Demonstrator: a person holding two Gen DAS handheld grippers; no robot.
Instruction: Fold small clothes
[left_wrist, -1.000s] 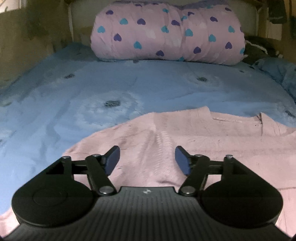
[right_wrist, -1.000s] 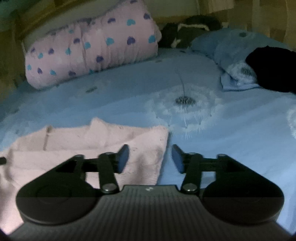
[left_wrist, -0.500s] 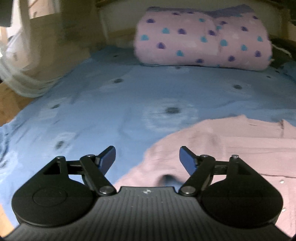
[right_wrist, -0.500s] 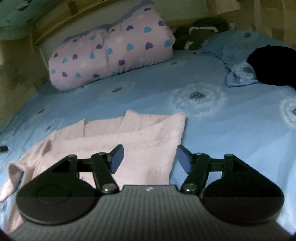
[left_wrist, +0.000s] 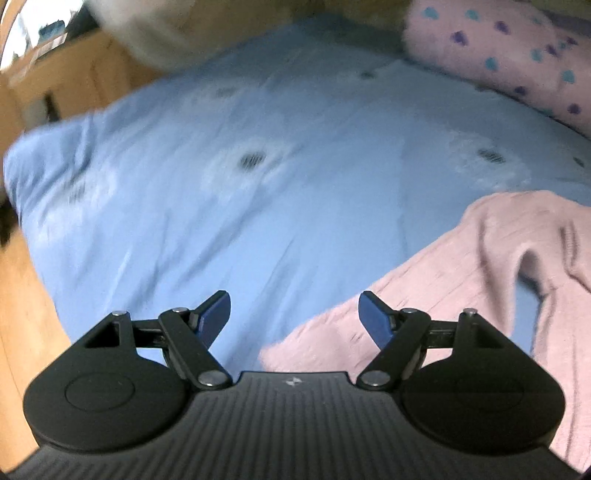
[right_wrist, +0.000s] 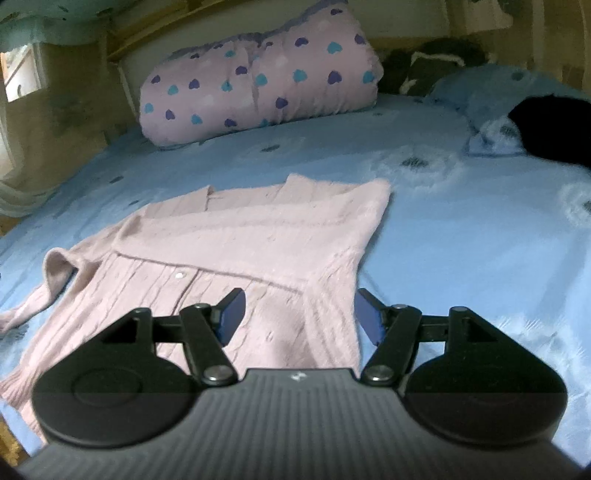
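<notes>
A pink cardigan (right_wrist: 236, 258) lies spread flat on the blue bedsheet (right_wrist: 461, 236) near the bed's front edge, one sleeve folded across its body and the other trailing toward the left edge. The left gripper (left_wrist: 294, 314) hangs open and empty over bare sheet beside that trailing sleeve. The right gripper (right_wrist: 300, 314) is open above the cardigan's right side, gripping nothing. A rolled heart-print quilt (right_wrist: 258, 85) sits at the bed's far edge.

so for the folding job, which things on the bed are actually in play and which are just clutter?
In play:
- pink knit cardigan, one sleeve already folded across
- left gripper, open, empty
- right gripper, open, empty

Clutter:
- heart-print rolled duvet
- black garment on a blue pillow
- dark bundle by the headboard
- blue bedsheet
</notes>
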